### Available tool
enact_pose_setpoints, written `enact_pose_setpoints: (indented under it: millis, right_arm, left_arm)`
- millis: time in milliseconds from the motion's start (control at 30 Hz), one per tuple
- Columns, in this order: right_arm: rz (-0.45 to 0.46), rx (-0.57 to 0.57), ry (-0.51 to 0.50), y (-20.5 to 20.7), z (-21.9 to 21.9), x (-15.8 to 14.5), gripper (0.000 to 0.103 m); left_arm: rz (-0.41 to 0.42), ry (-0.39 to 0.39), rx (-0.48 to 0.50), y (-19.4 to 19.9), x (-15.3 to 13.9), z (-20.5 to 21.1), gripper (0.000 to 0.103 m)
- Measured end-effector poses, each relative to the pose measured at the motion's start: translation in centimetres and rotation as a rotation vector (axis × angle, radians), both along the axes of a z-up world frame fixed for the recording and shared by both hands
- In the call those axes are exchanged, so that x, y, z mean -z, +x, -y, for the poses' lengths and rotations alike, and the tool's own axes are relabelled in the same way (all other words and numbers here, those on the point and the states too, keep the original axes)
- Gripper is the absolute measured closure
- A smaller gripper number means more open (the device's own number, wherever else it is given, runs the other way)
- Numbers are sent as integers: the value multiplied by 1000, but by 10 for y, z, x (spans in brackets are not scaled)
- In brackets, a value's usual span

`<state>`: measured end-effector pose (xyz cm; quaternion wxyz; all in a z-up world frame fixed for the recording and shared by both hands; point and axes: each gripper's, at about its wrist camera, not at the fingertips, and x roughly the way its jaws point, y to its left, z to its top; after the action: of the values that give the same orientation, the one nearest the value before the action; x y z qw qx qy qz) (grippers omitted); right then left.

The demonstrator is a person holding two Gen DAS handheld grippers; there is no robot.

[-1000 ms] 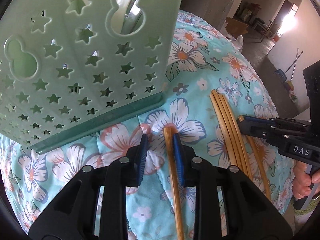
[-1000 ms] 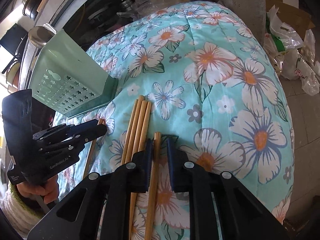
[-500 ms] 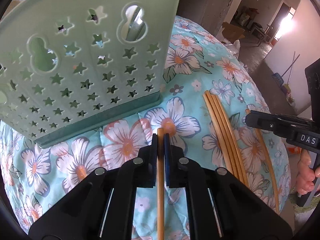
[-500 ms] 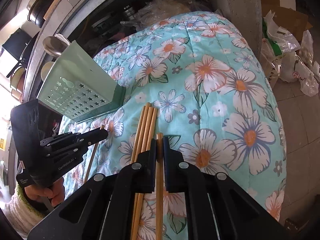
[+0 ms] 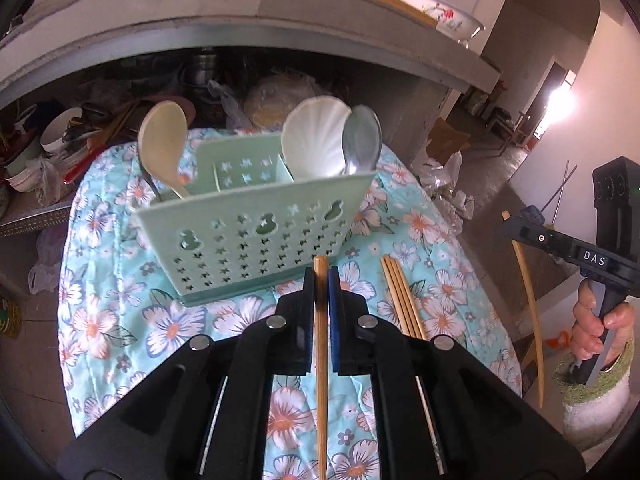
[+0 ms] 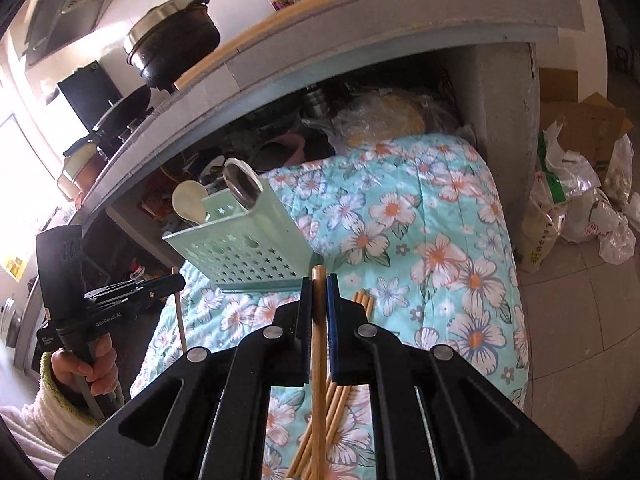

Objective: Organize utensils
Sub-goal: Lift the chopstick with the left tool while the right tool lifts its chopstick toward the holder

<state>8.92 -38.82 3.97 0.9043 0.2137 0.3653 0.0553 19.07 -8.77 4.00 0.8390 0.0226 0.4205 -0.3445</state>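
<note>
My left gripper (image 5: 320, 276) is shut on one bamboo chopstick (image 5: 321, 360), held above the floral cloth (image 5: 120, 320). Just beyond it stands the pale green perforated utensil caddy (image 5: 256, 232), holding a cream spoon (image 5: 164, 140), a white shell-shaped scoop (image 5: 312, 136) and a metal spoon (image 5: 362, 140). My right gripper (image 6: 319, 284) is shut on a second chopstick (image 6: 318, 360), also lifted, with the caddy (image 6: 248, 248) ahead and to its left. Three loose chopsticks (image 5: 400, 296) lie on the cloth between the grippers. Each wrist view shows the other gripper (image 5: 510, 227) (image 6: 180, 280) with its stick hanging down.
A concrete counter (image 5: 280, 20) overhangs the back of the cloth; the shelf under it is crammed with bowls (image 5: 60, 132), pots and bags. A black pot (image 6: 172, 40) sits on the counter. Plastic bags (image 6: 580, 200) and a cardboard box stand on the floor at right.
Both grippers closed on one chopstick each and rose off the cloth with them. The caddy, earlier seen close from the side, now shows from above with its spoons.
</note>
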Motion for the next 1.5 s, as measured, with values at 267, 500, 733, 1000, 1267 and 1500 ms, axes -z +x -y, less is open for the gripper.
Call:
enact_pose_setpoints:
  millis: [267, 500, 733, 1000, 1267, 1500]
  right_arm:
    - [147, -41, 16, 18, -15, -57, 96]
    - [279, -74, 58, 44, -26, -103, 96]
    - [403, -120, 130, 82, -41, -147, 96]
    - [467, -128, 193, 135, -54, -157, 96]
    - [482, -152, 210, 180, -70, -170, 96]
    - [473, -141, 193, 211, -85, -160, 96]
  left_arm:
    - [124, -130, -68, 7, -69, -39, 97]
    - [226, -236, -120, 22, -120, -54, 98]
    - [374, -306, -211, 42, -165, -61, 98]
    - [407, -317, -271, 84, -147, -49, 98]
    - [418, -414, -293, 103, -167, -64, 98]
    - [416, -408, -283, 116, -149, -50, 98]
